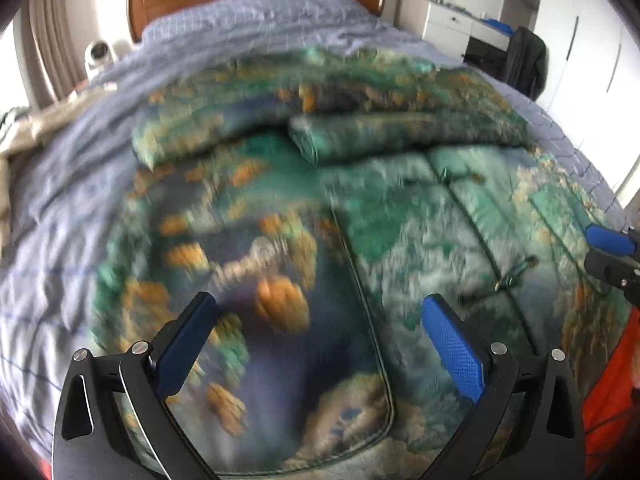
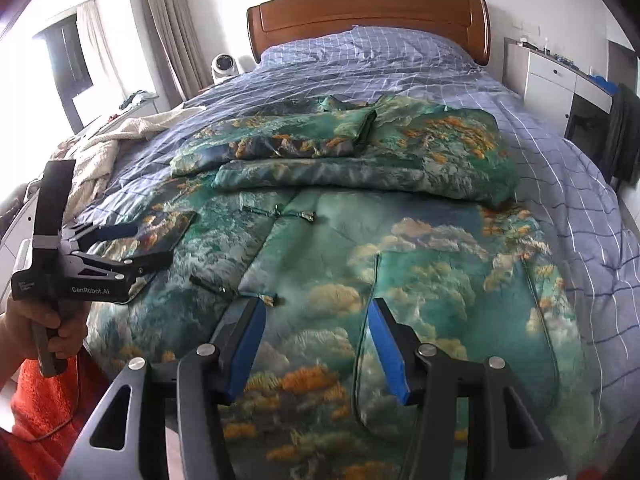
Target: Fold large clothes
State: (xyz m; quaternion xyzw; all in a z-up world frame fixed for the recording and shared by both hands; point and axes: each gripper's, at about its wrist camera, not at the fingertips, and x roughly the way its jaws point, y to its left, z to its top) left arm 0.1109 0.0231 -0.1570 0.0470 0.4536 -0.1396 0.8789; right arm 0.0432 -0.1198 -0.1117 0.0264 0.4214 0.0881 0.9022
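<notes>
A large green garment [image 2: 400,248] printed with orange and white clouds lies spread on the bed, its sleeves [image 2: 320,176] folded across the upper part. It fills the left wrist view [image 1: 360,200], which is blurred. My left gripper [image 1: 316,308] is open above the garment's left lower part; in the right wrist view [image 2: 152,244] its fingers straddle the garment's left edge. My right gripper [image 2: 316,308] is open and empty just above the lower front; its fingertips show in the left wrist view [image 1: 608,240].
The bed has a blue checked cover [image 2: 580,208] and a wooden headboard [image 2: 368,12]. A cream blanket [image 2: 104,148] lies at the left edge. A white cabinet [image 2: 552,80] and a dark jacket on a chair [image 2: 624,128] stand to the right.
</notes>
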